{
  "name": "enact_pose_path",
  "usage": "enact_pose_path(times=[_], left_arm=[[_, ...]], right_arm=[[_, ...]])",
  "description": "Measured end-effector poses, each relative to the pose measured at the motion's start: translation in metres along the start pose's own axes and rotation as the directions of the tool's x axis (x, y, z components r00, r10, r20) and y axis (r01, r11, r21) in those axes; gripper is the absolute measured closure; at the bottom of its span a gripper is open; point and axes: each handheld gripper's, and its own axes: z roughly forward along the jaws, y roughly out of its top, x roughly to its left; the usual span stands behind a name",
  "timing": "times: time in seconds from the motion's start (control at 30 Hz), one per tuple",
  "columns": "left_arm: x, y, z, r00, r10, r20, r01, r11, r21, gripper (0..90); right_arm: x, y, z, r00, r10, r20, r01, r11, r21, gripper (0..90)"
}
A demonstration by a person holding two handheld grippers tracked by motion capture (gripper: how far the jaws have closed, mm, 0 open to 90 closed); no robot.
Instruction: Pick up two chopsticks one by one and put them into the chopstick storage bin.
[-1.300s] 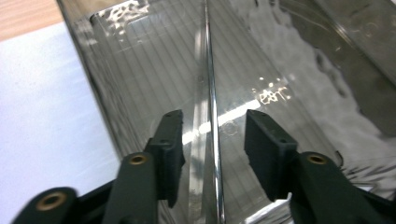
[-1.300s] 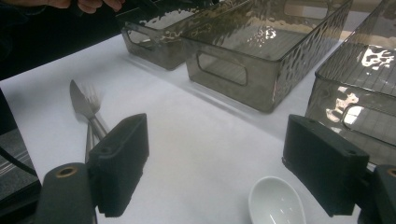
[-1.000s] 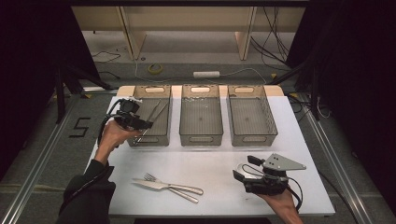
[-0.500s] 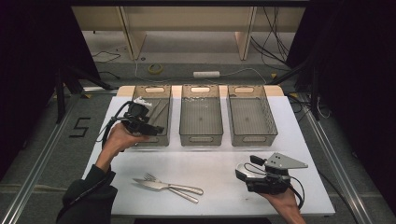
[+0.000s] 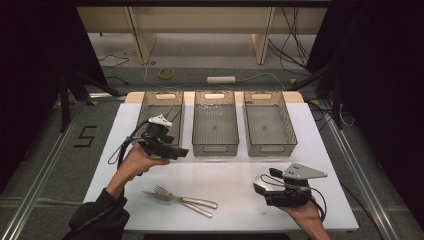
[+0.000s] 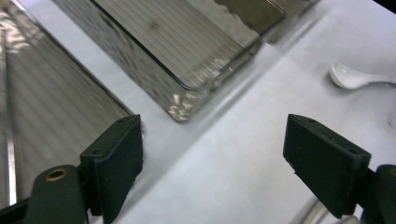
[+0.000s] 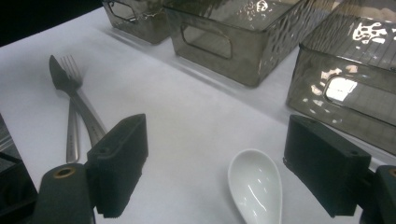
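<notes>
My left gripper [image 5: 170, 149] hangs just in front of the left bin [image 5: 165, 95], its jaws pointing right. Those jaws [image 6: 217, 163] have just been opening and stand open over bare white table with nothing between them. A thin metal utensil [image 6: 8, 140] lies inside the left bin. My right gripper [image 5: 267, 181] rests low at the front right, open. A white spoon [image 7: 256, 186] lies on the table between its pads [image 7: 119, 163], untouched. The same spoon [image 6: 355, 77] shows far off in the left gripper view. A fork and knife [image 5: 180, 199] lie together at the front centre.
Three smoky clear bins stand side by side at the back of the white table [image 5: 310, 150]: left, middle [image 5: 215, 150] and right [image 5: 272, 149]. The middle and right ones look bare inside. The table's front edge is close to both hands.
My left gripper has moved right and toward the person, from over the left bin to its front corner. The right gripper has stayed where it was.
</notes>
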Motion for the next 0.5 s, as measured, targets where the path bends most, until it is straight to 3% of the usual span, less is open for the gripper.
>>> enact_pose_path(times=[0.23, 0.5], left_arm=[[-0.02, -0.011, 0.008, 0.9984, 0.054, 0.019, -0.054, 0.998, 0.031, 18.7], [-0.037, -0.022, 0.009, 0.9962, 0.074, 0.045, -0.072, 0.9964, -0.044, 18.6]], right_arm=[[-0.004, -0.001, 0.0, 0.9999, 0.01, 0.011, -0.011, 0.999, 0.039, 22.5], [-0.01, -0.003, 0.0, 0.9992, -0.005, 0.039, 0.002, 0.997, 0.083, 22.5]])
